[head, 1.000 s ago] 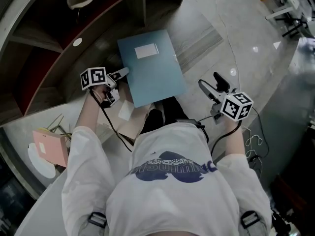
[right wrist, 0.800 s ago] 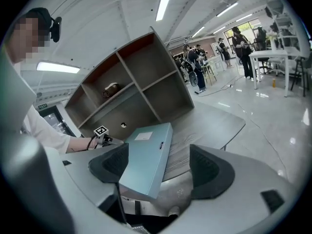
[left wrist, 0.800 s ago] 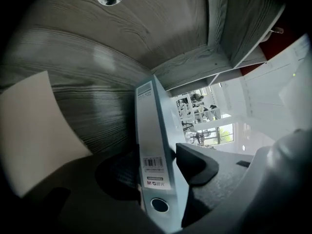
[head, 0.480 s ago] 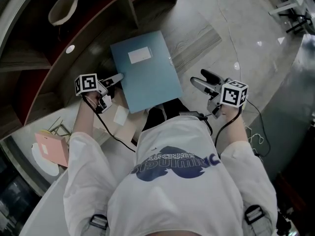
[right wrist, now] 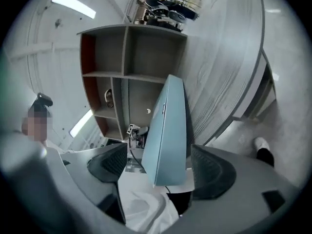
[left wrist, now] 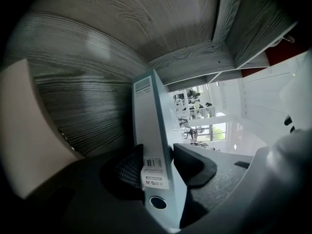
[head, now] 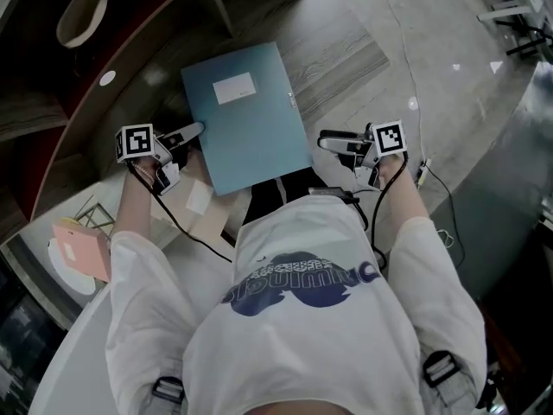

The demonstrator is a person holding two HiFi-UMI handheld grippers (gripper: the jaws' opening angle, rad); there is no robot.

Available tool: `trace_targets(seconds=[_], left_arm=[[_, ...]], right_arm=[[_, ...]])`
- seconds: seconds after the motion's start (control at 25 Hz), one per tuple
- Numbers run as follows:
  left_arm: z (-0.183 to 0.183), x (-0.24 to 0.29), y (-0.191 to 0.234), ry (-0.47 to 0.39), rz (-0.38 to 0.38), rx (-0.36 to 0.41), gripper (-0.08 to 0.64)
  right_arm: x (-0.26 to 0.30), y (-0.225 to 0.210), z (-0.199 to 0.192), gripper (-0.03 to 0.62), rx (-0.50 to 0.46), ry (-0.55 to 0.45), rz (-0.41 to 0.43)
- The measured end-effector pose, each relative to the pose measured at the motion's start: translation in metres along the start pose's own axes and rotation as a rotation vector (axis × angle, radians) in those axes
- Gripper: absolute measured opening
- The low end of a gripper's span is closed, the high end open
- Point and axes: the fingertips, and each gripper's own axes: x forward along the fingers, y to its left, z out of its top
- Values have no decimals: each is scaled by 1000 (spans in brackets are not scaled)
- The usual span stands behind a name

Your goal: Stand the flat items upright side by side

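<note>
A light blue box file (head: 246, 119) with a white label is held above the floor in front of the person, face up in the head view. My left gripper (head: 192, 132) is shut on its left spine edge; in the left gripper view the spine (left wrist: 151, 130) runs between the pads of the left gripper (left wrist: 158, 165), whose jaws have just been closing on it. My right gripper (head: 327, 141) stands open at the file's right edge. In the right gripper view the file's corner (right wrist: 168, 130) lies between the jaws of the right gripper (right wrist: 158, 165) with gaps on both sides.
A wooden shelf unit (head: 52, 85) with open compartments stands ahead on the left, a beige bowl (head: 82, 15) in one. A pink folder (head: 82, 249) lies on a white disc at lower left, a beige flat item (head: 203, 219) nearby. Cables (head: 432, 188) trail at right.
My right gripper has sunk, rolled over and swung in to the file's right edge, which now lies between its jaws. The left gripper keeps its hold on the file.
</note>
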Motion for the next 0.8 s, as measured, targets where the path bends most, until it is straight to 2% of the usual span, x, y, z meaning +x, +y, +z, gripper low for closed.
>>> trace_targets(seconds=[0.12, 0.28, 0.52, 0.72, 0.76, 0.8], left_arm=[[0, -1, 1, -3, -8, -11, 199], [0, 0, 0, 7, -14, -13, 198], [3, 0, 3, -6, -29, -15, 198], [3, 1, 2, 1, -24, -19, 198], [3, 1, 1, 1, -26, -19, 198], [2, 1, 0, 1, -28, -19, 198]], right_arm=[[12, -7, -5, 379, 80, 56, 84], [26, -17, -10, 379, 141, 125, 128], [48, -27, -19, 379, 132, 237, 122], [55, -29, -19, 376, 128, 264, 119], [56, -29, -19, 365, 124, 269, 117], [57, -29, -20, 325, 120, 275, 113]])
